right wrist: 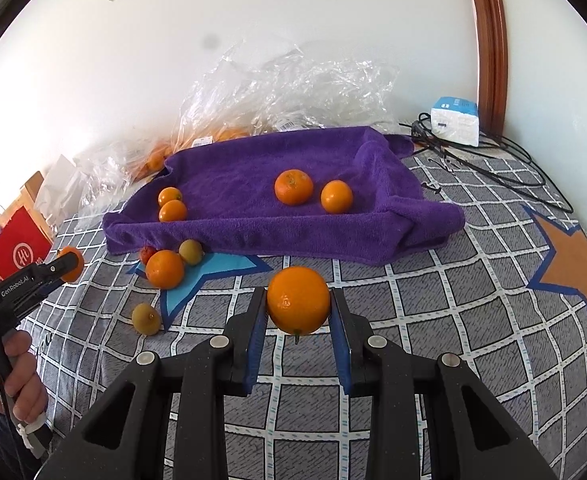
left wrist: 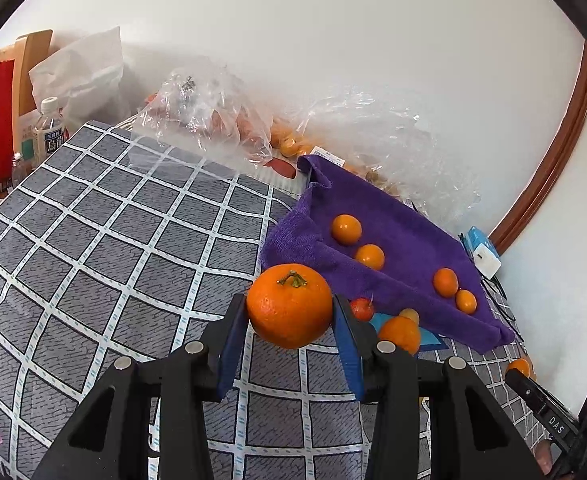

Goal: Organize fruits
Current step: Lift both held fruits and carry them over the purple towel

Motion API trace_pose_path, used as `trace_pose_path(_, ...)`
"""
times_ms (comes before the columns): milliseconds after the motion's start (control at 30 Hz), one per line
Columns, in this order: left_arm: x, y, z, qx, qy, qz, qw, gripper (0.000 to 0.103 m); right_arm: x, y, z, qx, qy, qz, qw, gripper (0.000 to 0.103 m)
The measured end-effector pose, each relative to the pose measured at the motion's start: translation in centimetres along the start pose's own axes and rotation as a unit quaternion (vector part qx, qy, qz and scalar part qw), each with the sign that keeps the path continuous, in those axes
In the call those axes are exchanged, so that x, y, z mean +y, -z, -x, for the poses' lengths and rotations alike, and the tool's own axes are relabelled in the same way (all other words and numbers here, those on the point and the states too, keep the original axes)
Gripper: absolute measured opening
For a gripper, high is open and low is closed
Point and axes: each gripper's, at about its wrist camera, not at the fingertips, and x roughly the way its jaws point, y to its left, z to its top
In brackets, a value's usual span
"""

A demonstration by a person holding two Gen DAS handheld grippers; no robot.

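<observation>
Blue fingers of left gripper pinching a big orange, stem up. Right gripper squeezing a smaller orange, stem down. Four oranges resting on purple towel at twelve o'clock; more loose fruit at ten o'clock. Probably round, light, a bit squishy and smooth. Best held across the fat middle, gently.

Each black gripper has blue pads, silver screws and white lettering.
</observation>
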Motion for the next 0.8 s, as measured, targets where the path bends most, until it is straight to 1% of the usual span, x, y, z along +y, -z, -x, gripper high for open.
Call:
trace_pose_path(233,-1.3,-1.1,0.1,0.016,0.0,-0.013,0.9998,0.04,-0.1,-1.6,-0.2,-0.008,-0.003,0.003,1.0,0.03)
trace_pose_path(333,-2.2,-2.2,0.2,0.012,-0.004,-0.023,0.9997,0.04,-0.3,-2.9,-0.5,-0.013,-0.005,0.001,1.0,0.03)
trace_pose_path(500,-3.5,-4.4,-0.2,0.01,0.001,-0.023,0.9997,0.04,-0.6,-5.4,-0.9,-0.026,-0.003,0.006,1.0,0.03)
trace_pose_path(700,-5.4,-6.8,-2.0,0.013,-0.002,-0.04,0.9991,0.04,-1.0,-8.5,-2.0,-0.036,0.004,0.014,0.999,0.03)
trace_pose_path(800,-6.0,-7.4,-3.5,0.02,-0.006,-0.047,0.9987,0.04,-1.5,-9.5,-3.4,-0.028,0.005,0.01,1.0,0.03)
